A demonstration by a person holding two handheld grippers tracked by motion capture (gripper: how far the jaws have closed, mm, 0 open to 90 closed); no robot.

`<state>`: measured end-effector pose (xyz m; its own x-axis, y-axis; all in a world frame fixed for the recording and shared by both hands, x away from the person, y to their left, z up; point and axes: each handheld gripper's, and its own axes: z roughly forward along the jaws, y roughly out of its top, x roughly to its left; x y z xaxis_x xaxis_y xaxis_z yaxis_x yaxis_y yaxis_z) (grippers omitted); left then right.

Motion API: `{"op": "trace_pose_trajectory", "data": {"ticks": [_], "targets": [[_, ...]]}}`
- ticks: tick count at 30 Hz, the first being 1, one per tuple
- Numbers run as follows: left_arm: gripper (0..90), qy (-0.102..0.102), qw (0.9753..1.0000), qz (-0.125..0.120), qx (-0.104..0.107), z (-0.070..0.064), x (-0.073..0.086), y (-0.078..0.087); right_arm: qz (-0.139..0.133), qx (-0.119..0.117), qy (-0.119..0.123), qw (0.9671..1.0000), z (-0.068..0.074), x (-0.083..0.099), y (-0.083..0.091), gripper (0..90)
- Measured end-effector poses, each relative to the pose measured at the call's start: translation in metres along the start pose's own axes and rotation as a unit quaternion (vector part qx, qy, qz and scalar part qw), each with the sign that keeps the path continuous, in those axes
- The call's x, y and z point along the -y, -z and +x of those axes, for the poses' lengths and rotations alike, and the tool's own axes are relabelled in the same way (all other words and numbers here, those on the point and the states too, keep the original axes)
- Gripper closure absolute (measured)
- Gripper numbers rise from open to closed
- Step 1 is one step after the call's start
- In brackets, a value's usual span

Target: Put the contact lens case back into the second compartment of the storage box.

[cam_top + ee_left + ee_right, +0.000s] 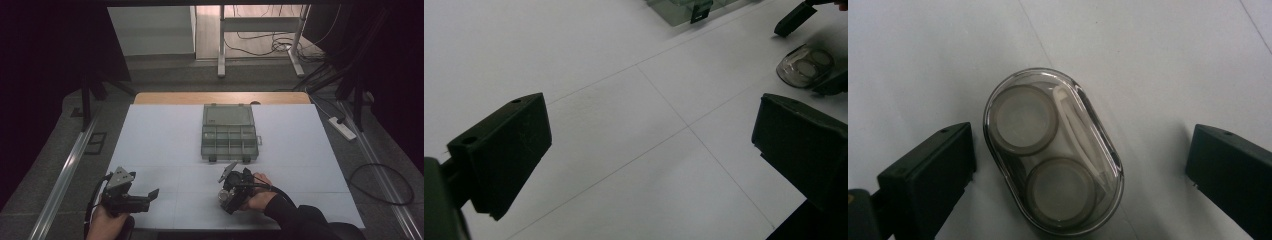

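High view, from left to right: left gripper [150,196] low at the near left edge of the white table [165,135], held in a hand [107,220], jaws pointing to the right and apart, nothing between them. Farther back, near the middle of the table, a grey box [229,132] with its lid open and small square pockets inside. Just nearer than the box and a bit right of the middle, right gripper [225,192], tipped down toward the table, held in a hand [260,195] with a dark sleeve [305,220]. Under it, a small clear case [223,197] flat on the table. Left gripper view: two black jaws wide apart over bare white table [624,150] with thin lines, clear case [805,66] far off at the upper right, a corner of the grey box [684,10] at the top edge. Right gripper view: left jaw close beside the clear case [1053,152], maybe touching it, hard to tell; right jaw well away from it, so jaws apart and not pressing on the case. Oval case lying flat, see-through lid shut, two round cups [1023,120] inside and a white curved piece [1075,125] next to them. White table [923,60] all around the case.
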<state>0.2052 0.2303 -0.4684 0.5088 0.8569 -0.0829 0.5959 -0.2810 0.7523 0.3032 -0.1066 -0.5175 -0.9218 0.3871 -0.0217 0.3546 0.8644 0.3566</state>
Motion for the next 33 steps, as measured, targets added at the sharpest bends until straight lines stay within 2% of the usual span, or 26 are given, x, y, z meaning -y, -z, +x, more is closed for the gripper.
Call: {"op": "trace_pose_trajectory", "data": {"ticks": [2, 4, 5, 6, 7, 8, 9, 16, 23, 33], "targets": [[2.5, 0.000, 1.0000, 0.000, 0.000, 0.000, 0.000, 0.000, -0.002, -0.001, 0.001, 1.0000, 0.000, 0.000, 0.000, 3.3], [2.5, 0.000, 1.0000, 0.000, 0.000, 0.000, 0.000, 0.000, -0.010, -0.007, 0.018, 0.9998, 0.001, 0.001, 0.004, 14.1], [2.5, 0.000, 1.0000, 0.000, 0.000, 0.000, 0.000, 0.000, -0.010, -0.007, 0.018, 0.9998, 0.001, 0.001, 0.004, 14.1], [2.5, 0.000, 1.0000, -0.001, 0.000, 0.000, 0.000, 0.000, -0.017, -0.013, 0.027, 0.9994, 0.003, 0.001, 0.007, 25.6], [2.5, 0.000, 1.0000, -0.001, 0.000, 0.000, 0.000, 0.000, -0.017, -0.013, 0.027, 0.9994, 0.003, 0.001, 0.007, 25.6], [2.5, 0.000, 1.0000, -0.001, 0.000, 0.000, 0.000, 0.000, -0.021, -0.017, 0.030, 0.9992, 0.003, 0.001, 0.010, 42.5], [2.5, 0.000, 1.0000, -0.001, 0.000, 0.000, 0.000, 0.000, -0.023, -0.017, 0.035, 0.9990, 0.002, 0.001, 0.011, 42.9], [2.5, 0.000, 1.0000, 0.000, 0.001, 0.000, 0.000, 0.000, -0.020, -0.017, 0.033, 0.9991, 0.002, 0.000, 0.012, 47.3], [2.5, 0.000, 1.0000, -0.001, 0.000, 0.000, 0.000, 0.000, -0.025, -0.019, 0.022, 0.9993, 0.000, 0.000, 0.014, 48.9], [2.5, -0.001, 1.0000, 0.001, -0.001, 0.000, 0.000, 0.000, -0.064, -0.033, -0.008, 0.9974, -0.007, -0.003, 0.027, 49.0]]}}
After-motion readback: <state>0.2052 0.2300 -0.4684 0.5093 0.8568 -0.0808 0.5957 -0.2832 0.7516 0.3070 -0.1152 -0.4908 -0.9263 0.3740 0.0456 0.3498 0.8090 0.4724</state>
